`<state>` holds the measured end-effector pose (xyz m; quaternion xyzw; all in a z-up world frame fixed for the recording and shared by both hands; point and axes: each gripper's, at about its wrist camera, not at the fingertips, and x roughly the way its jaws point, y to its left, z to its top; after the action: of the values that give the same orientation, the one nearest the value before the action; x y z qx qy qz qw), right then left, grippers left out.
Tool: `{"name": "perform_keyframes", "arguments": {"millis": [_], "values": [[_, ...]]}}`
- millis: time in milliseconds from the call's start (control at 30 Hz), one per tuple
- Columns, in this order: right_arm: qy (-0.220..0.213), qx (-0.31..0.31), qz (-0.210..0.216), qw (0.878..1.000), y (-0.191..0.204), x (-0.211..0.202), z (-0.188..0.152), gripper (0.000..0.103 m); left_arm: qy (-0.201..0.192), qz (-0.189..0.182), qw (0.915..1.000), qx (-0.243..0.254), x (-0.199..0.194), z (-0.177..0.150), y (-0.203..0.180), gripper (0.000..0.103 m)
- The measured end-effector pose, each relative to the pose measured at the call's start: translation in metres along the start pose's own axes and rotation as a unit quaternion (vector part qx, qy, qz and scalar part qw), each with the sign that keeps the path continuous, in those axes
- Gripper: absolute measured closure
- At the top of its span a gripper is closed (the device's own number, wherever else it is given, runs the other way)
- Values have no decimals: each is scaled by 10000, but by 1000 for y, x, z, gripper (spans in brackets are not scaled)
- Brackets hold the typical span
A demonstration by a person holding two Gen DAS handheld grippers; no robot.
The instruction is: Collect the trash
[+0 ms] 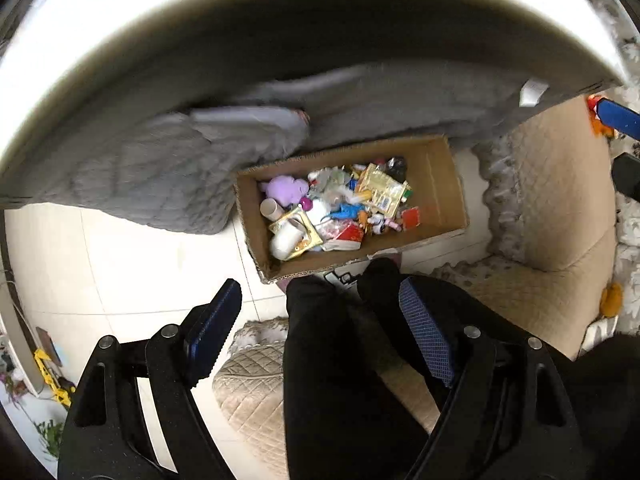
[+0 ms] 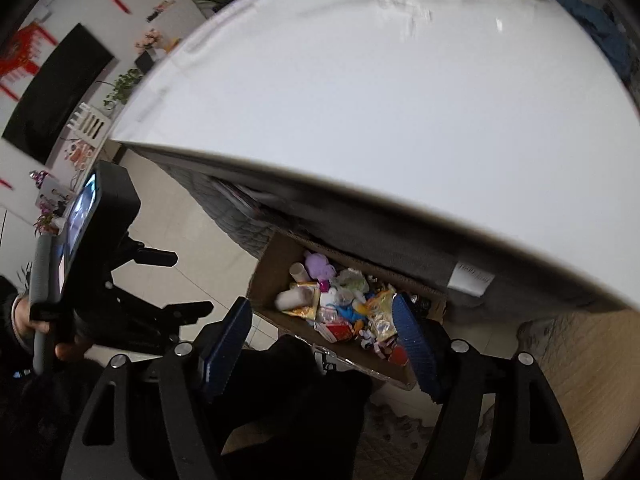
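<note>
My left hand-held gripper (image 1: 320, 320) spread wide and empty, my right hand-held gripper (image 2: 322, 324) likewise, both above the cardboard box (image 1: 440, 184) of trash (image 1: 340, 208) on the floor (image 1: 120, 264), beneath the white surface (image 2: 360, 120) edge.

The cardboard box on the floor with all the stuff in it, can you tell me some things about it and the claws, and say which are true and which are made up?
1. The cardboard box sits on the floor, partly under the white table. True.
2. The box is empty. False: it holds a heap of colourful wrappers and small things, including a purple plush toy.
3. The left claw is open and holds nothing. True.
4. The right claw is squeezing a gold wrapper. False: it is open and empty, above the box.
5. A white paper cup lies inside the box. True.
</note>
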<state>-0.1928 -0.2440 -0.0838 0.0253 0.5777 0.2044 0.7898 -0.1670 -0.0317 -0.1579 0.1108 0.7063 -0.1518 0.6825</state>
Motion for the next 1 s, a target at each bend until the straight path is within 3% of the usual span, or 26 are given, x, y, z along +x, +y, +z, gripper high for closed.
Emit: {"name": "perform_keyframes", "arguments": {"millis": [100, 167, 233, 267, 400, 633, 800, 1000], "values": [[-421, -250, 20, 9988, 2, -43, 22, 23, -420, -20, 9988, -230, -50, 0, 15, 24], [-863, -358, -122, 9956, -1, -71, 48, 14, -807, 30, 9957, -459, -84, 3, 25, 24], [-1298, -356, -262, 9906, -4, -92, 73, 6, -1355, 234, 9874, -778, -125, 13, 37, 20], [-1568, -336, -341, 9865, -6, -101, 90, 6, -1581, 344, 9826, -908, -140, 19, 42, 15], [-2112, -290, -806, 9737, -11, -111, 141, 6, -2414, 867, 9582, -1266, -191, 58, 57, 14], [-2378, 352, -1662, 9563, -16, -95, 199, 6, -2803, 687, 9483, -1320, -209, 138, 84, 14], [-2284, 1353, -2169, 9394, -26, -70, 224, 6, -3051, 802, 9422, -1125, -213, 171, 105, 14], [-2025, 1934, -2449, 9282, -19, -39, 236, 6, -2986, 622, 9483, -877, -202, 206, 130, 14]]}}
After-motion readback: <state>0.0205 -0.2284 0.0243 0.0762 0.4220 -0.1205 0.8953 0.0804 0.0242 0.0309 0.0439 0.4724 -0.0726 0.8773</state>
